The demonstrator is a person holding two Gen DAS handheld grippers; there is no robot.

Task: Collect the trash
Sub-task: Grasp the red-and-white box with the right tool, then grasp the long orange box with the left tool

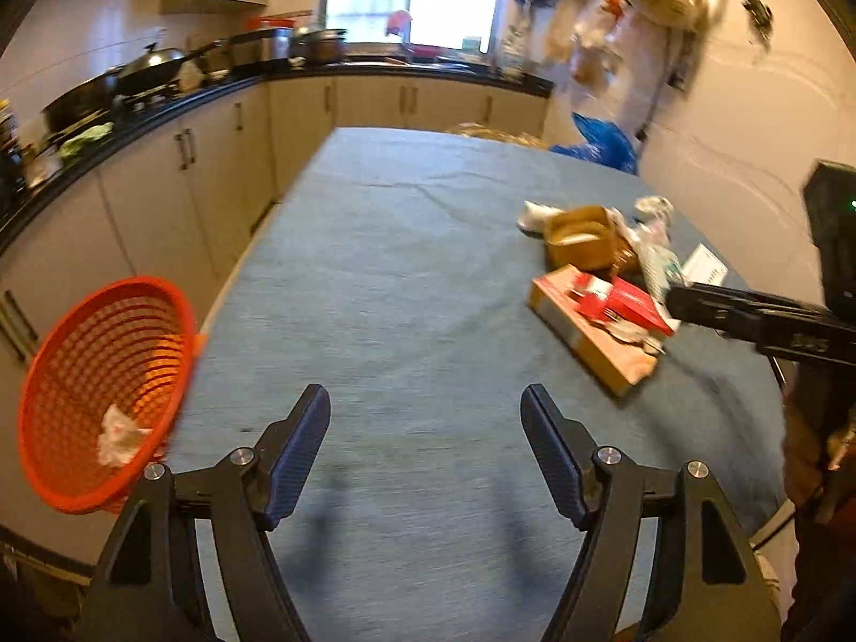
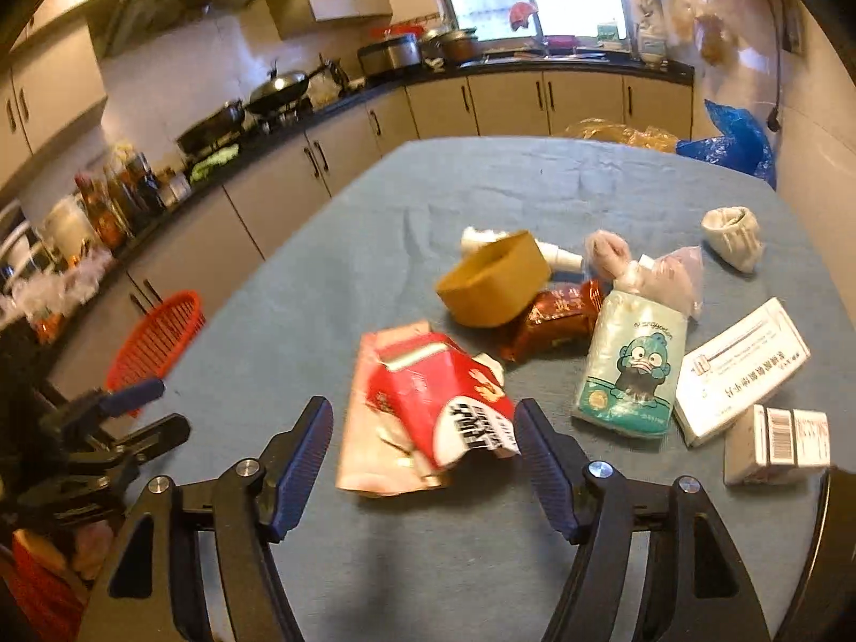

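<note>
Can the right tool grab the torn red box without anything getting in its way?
Probably yes. The right tool is open, and the torn red box lies on the table just ahead of its fingers, with nothing between them. The other trash sits farther back and to the right.

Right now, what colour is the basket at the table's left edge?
Orange-red basket, lattice walls; clearest in the left wrist view.

the hanging bags [image 1: 642, 10] at one o'clock in the left wrist view are smeared by motion blur. the brown wrapper [image 2: 556, 321] sits partly hidden under the cardboard tub [image 2: 495, 286]. print on the white box [image 2: 741, 369] at three o'clock is too small to read.
</note>
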